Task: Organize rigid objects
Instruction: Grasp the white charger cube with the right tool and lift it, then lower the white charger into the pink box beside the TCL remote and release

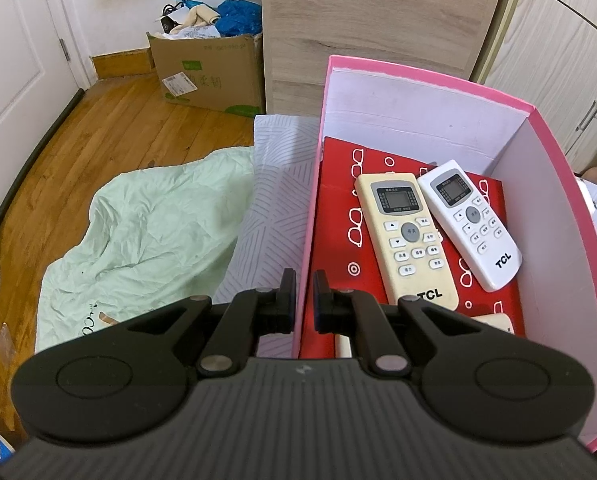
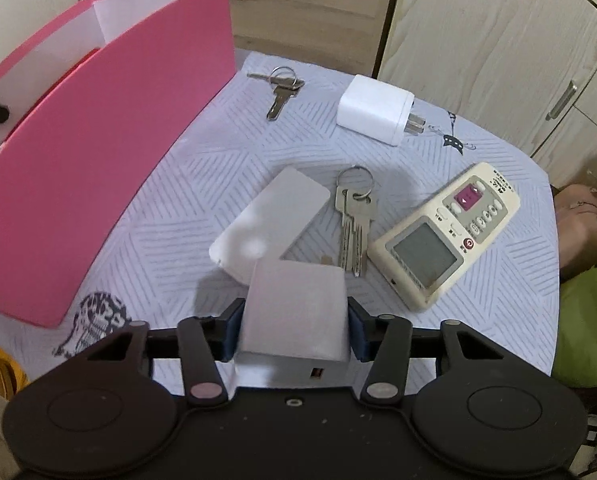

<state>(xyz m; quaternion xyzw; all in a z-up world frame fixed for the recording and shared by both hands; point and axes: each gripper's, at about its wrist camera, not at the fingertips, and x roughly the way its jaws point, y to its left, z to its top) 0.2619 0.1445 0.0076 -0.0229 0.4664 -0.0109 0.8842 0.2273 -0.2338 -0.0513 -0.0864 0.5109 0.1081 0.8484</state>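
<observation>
While the left gripper (image 1: pixel 305 300) clamps the near wall of the pink cardboard box (image 1: pixel 570 248), apparently steadying it, the right gripper (image 2: pixel 296 330) pinches a white square charger block (image 2: pixel 294 312) at lower centre, seemingly bound for the box at upper left.

Both wrist views tilt steeply down, close (sharing the pink box (image 1: pixel 562 184)).

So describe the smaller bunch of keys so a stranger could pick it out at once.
Start at the pink box on the patterned bedcover. Just past its far corner lies the small key bunch, left of the white plug adapter. It has two keys; the other bunch sits beside the remote.
</observation>
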